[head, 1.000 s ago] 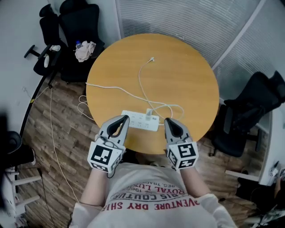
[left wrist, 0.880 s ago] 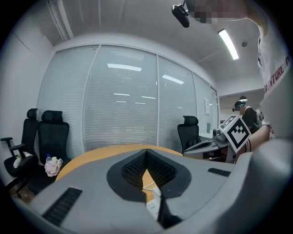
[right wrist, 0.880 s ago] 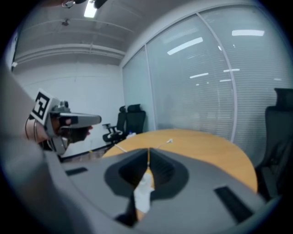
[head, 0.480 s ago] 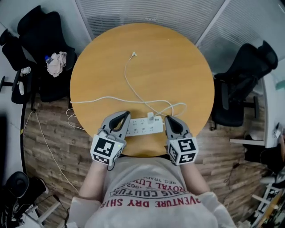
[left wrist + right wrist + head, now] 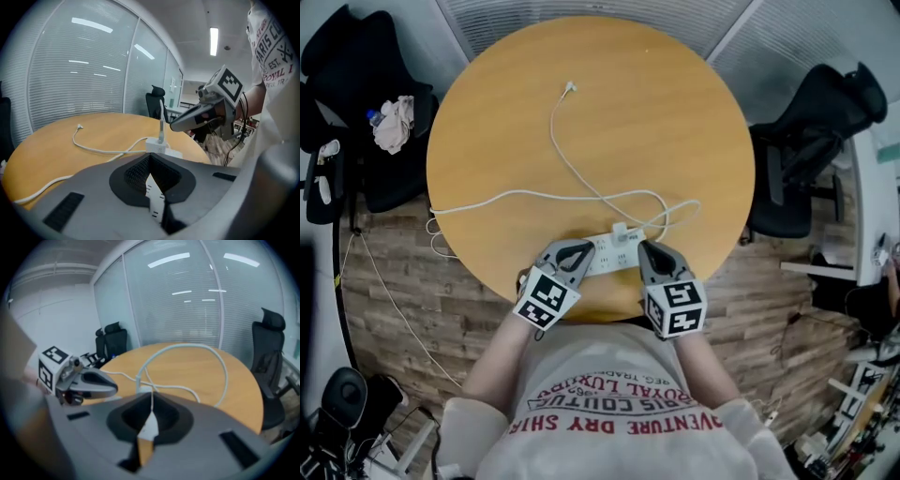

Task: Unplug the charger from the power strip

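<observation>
The white power strip [image 5: 614,259] lies by the round table's [image 5: 675,122] near edge, its long axis running along that edge. The charger [image 5: 621,232] stands upright in it, and its cable [image 5: 552,127] trails toward the far edge. The left gripper [image 5: 582,249] and the right gripper [image 5: 646,247] slant down at the strip's two ends, each with jaws together and gripping nothing.

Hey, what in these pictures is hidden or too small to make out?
Head view: the power strip's left end, under the left gripper.
Head view: how deep the charger sits, too small.
Left gripper view: most of the power strip, behind its own jaws.
Right gripper view: the power strip, blurred.
</observation>
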Available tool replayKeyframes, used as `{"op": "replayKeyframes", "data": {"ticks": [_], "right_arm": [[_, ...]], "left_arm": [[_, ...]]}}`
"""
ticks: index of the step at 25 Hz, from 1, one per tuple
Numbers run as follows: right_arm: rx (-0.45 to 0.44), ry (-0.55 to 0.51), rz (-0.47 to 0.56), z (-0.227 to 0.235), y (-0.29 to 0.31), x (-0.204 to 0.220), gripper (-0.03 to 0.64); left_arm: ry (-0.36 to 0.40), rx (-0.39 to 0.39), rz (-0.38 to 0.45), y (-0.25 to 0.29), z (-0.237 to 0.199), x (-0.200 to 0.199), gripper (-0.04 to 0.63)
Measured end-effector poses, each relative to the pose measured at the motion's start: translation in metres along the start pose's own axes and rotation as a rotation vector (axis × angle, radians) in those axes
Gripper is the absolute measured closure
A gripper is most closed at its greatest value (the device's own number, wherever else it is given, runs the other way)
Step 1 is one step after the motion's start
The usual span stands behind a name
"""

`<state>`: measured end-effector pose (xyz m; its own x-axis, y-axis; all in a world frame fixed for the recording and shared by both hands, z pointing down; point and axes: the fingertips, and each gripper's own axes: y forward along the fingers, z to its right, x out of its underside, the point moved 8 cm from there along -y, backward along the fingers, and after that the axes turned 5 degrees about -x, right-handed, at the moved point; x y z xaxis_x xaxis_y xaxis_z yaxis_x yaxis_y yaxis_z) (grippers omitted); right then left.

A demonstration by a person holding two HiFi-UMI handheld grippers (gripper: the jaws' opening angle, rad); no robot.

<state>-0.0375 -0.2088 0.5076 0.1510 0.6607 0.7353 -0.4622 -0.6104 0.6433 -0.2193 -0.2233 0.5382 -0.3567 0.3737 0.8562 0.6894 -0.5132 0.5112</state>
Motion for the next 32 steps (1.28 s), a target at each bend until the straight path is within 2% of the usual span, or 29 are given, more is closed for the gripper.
{"op": "replayKeyframes", "data": {"ticks": [4,7,12,13,14,16,20,25,32], "right_arm": [[0.005,0.018,-0.042,0.002,0.009,0.014,0.588],[0.007,0.020,-0.078,0.003,0.015,0.024,0.588],[-0.010,0.013,-0.139,0.000,0.025,0.035,0.583],[-0.018,0.013,-0.150,-0.002,0.028,0.036,0.546],[-0.025,0.013,-0.161,-0.004,0.031,0.037,0.459],[-0.034,0.007,-0.178,-0.008,0.036,0.038,0.432],[-0.018,-0.006,-0.190,-0.011,0.047,0.035,0.423],[-0.018,0.027,-0.207,-0.010,0.063,0.028,0.423],[0.050,0.052,-0.229,-0.011,0.080,0.026,0.437]], "left_arm": [[-0.002,0.035,-0.138,0.022,0.008,0.024,0.563],[-0.020,0.046,-0.174,0.031,0.011,0.032,0.563],[0.053,0.024,-0.226,0.040,0.015,0.034,0.561],[0.065,0.019,-0.240,0.041,0.017,0.035,0.561],[0.075,0.012,-0.253,0.043,0.017,0.035,0.563],[0.085,-0.002,-0.275,0.045,0.018,0.035,0.562],[0.067,0.006,-0.292,0.047,0.017,0.034,0.562],[0.061,0.024,-0.303,0.049,0.016,0.032,0.563],[0.069,0.028,-0.302,0.048,0.016,0.033,0.563]]}}
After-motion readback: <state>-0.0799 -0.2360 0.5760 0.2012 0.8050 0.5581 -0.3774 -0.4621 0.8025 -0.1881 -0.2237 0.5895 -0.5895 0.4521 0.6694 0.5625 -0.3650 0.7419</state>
